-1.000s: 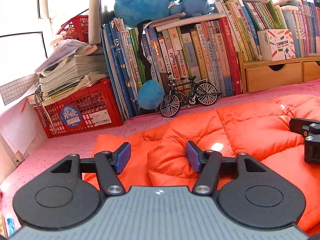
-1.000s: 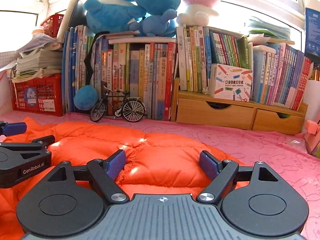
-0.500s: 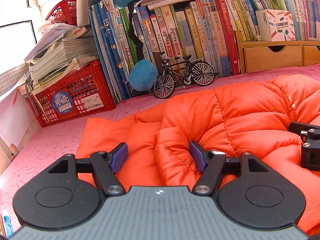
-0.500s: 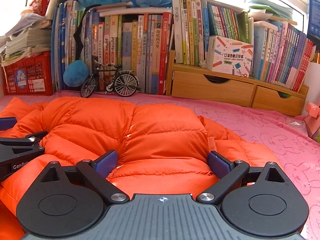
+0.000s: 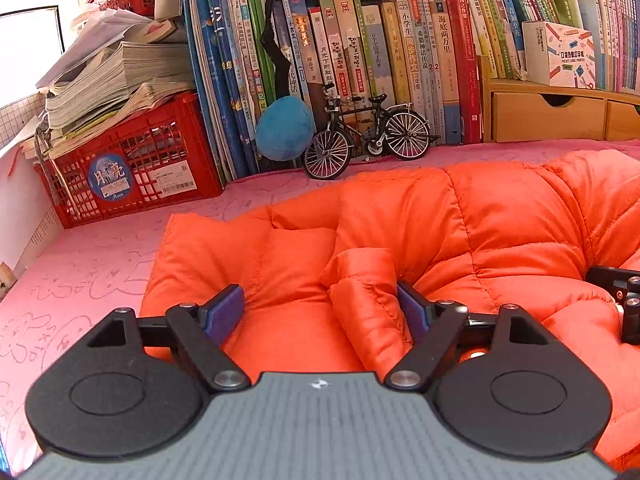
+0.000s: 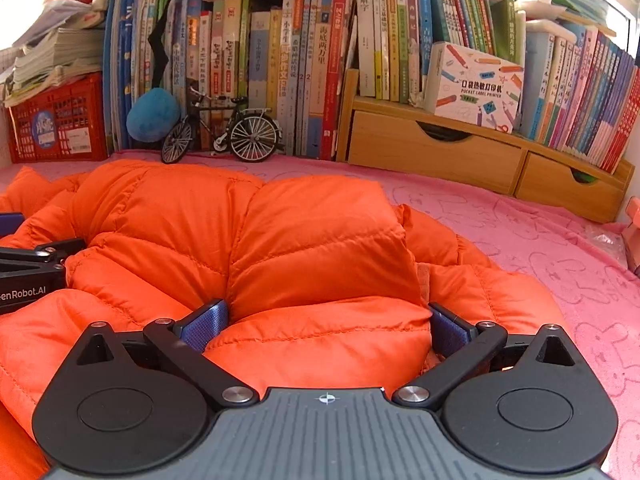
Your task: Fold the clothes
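Both tongs dropped lower and closer onto the jacket (image 5: 480, 216) vs 1 s ago; bookshelf bg slid up in both views. Orange puffer jacket lies bunched on the pink surface (image 5: 100, 264), long axis running approx 9-to-3 across both cams. Left tongs (image 5: 320, 312): spread, a raised ridge of fabric sits between the pads, hard against the 3 o'clock pad, clear of the 9 o'clock one, not pinched yet. Right tongs (image 6: 326, 324): spread wide, straddling a fat quilted panel at 12, both pads touching or nearly touching it. Each unit shows in the other's view, so they sit side by side on the near edge. Left is nearer a grabbable fold. Judgement: closing now would catch fabric on both. Can't tell how far the folding has got. Toy bike (image 5: 366, 136) at 12, well apart.
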`<act>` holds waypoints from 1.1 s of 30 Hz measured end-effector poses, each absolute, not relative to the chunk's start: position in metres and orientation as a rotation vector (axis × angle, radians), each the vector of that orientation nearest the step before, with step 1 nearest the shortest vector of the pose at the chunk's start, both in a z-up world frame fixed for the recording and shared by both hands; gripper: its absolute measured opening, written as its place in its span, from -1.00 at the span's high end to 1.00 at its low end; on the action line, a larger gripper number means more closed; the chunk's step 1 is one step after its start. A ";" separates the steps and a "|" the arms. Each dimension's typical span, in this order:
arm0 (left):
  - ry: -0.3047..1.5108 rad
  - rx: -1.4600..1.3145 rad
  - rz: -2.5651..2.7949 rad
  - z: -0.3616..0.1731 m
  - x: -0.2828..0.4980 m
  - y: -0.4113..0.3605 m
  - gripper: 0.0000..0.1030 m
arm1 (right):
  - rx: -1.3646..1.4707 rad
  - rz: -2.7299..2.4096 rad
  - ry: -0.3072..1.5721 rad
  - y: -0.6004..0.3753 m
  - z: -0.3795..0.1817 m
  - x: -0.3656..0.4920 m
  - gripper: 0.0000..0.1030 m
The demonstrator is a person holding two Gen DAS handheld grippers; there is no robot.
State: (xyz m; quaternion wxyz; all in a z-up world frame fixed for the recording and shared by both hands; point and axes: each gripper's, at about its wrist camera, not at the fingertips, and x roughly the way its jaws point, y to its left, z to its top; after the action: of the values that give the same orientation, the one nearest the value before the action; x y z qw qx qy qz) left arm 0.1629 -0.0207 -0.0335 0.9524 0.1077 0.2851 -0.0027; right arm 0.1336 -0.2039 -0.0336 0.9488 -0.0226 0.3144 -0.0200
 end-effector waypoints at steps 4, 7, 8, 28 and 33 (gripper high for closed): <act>0.576 0.240 0.007 -0.033 0.164 -0.024 -0.61 | 0.020 -0.021 0.641 -0.213 -0.034 0.135 -1.00; 0.550 0.218 0.015 -0.028 0.157 -0.018 -0.61 | 0.089 -0.015 0.604 -0.223 -0.030 0.128 -0.97; 0.541 0.207 0.019 -0.025 0.153 -0.015 -0.60 | 0.120 -0.025 0.582 -0.227 -0.027 0.122 -0.95; 0.559 0.159 -0.068 -0.023 0.102 0.004 -0.64 | 0.108 0.064 0.613 -0.220 -0.019 0.058 -0.49; 0.583 0.159 -0.068 -0.028 0.106 0.004 -0.67 | 0.063 0.054 0.639 -0.212 -0.023 0.062 -0.57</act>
State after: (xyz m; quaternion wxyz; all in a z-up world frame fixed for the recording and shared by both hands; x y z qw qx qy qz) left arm 0.1057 0.0041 -0.0284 0.9541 0.0782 0.2872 -0.0337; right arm 0.0618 -0.2121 -0.0229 0.9485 0.0310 0.3142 0.0264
